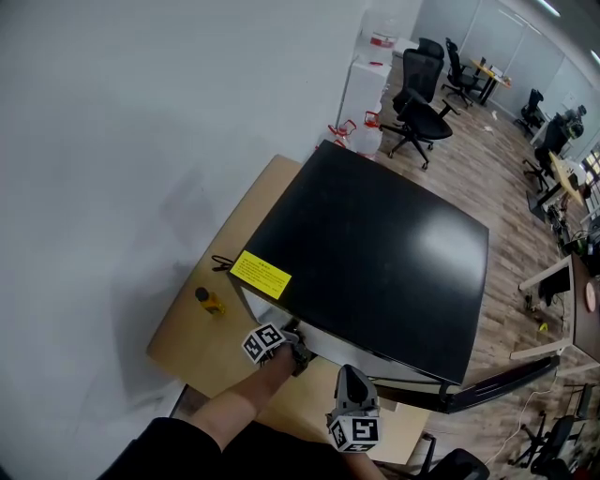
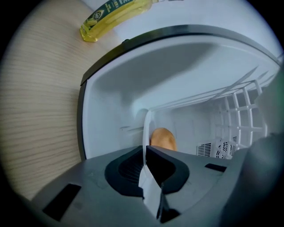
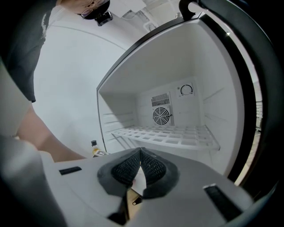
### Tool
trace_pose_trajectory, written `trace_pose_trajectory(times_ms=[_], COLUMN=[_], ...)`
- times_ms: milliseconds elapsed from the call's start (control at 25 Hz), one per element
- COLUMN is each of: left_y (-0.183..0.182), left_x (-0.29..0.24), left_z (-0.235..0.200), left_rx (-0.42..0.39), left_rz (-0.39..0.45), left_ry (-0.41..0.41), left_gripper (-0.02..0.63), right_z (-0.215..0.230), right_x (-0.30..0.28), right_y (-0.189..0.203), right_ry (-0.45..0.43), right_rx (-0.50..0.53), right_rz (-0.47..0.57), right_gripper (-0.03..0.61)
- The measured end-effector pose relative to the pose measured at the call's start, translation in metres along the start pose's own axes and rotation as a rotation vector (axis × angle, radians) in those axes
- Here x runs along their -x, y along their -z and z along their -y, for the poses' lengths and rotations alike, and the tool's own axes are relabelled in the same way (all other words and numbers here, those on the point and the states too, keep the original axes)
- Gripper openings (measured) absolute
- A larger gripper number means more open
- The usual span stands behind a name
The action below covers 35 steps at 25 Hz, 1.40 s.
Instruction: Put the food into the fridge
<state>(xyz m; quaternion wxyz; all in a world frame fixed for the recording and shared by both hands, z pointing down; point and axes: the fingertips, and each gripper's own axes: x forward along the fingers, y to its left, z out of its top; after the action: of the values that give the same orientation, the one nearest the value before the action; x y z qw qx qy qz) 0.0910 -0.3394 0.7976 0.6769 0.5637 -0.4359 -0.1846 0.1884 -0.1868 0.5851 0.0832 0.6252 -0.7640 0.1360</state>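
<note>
A black mini fridge [image 1: 375, 253] stands on a wooden table [image 1: 202, 347] with its door [image 1: 497, 382] swung open. My left gripper [image 2: 145, 147] reaches into the white interior [image 2: 115, 102] and is shut on the thin rim of a white plate [image 2: 145, 128]. A round brown piece of food [image 2: 163, 138] lies on that plate just past the jaws. In the head view the left gripper [image 1: 295, 352] is at the fridge's front opening. My right gripper [image 3: 140, 150] is shut with nothing held and faces the opening and its wire shelf [image 3: 164, 135]. It is also in the head view [image 1: 350, 375].
A yellow bottle [image 1: 208, 300] stands on the table left of the fridge, also seen in the left gripper view [image 2: 115, 13]. A white wall runs along the left. Office chairs [image 1: 417, 117] and desks stand on the wooden floor beyond.
</note>
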Motion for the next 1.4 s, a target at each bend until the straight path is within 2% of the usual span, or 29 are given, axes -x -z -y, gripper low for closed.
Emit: trace_pose_trajectory(times_ms=[160,280,520,680,760,1000,1280,1400], left_y=[0.0,0.001,0.003,0.006,0.009,0.015,0.015,0.011], left_x=[-0.003,-0.004,-0.004,-0.005,-0.004,-0.008,-0.005,-0.002], left_z=[0.001,0.001,0.006,0.011,0.011,0.016,0.011,0.011], left_rx=[-0.011,-0.052,-0.269,-0.436,-0.499,-0.614,-0.749,-0.792], left_rz=[-0.003,-0.008,-0.024,-0.045,-0.062,-0.098,-0.148,-0.143], left_ry=[-0.048,-0.088,-0.158,-0.194,-0.214,-0.246,-0.319,-0.342], left_gripper=[0.023,0.023,0.042,0.109,0.118,0.204,0.259,0.272], right_z=[0.007,0.018,0.032,0.034,0.033,0.03,0.031,0.03], right_x=[0.005,0.009,0.019,0.023,0.025,0.026,0.03,0.03], right_y=[0.001,0.004,0.016,0.019,0.021,0.021,0.024,0.024], right_ry=[0.007,0.024,0.052,0.059,0.053,0.044,0.053,0.056], right_rx=[-0.01,-0.01,0.0,-0.007,-0.007,-0.009,-0.004,-0.005], right_rz=[0.011,0.011,-0.008,-0.008,-0.009,-0.001,-0.005,-0.006], right_gripper=[0.06,0.06,0.06,0.06,0.06,0.06,0.06,0.06])
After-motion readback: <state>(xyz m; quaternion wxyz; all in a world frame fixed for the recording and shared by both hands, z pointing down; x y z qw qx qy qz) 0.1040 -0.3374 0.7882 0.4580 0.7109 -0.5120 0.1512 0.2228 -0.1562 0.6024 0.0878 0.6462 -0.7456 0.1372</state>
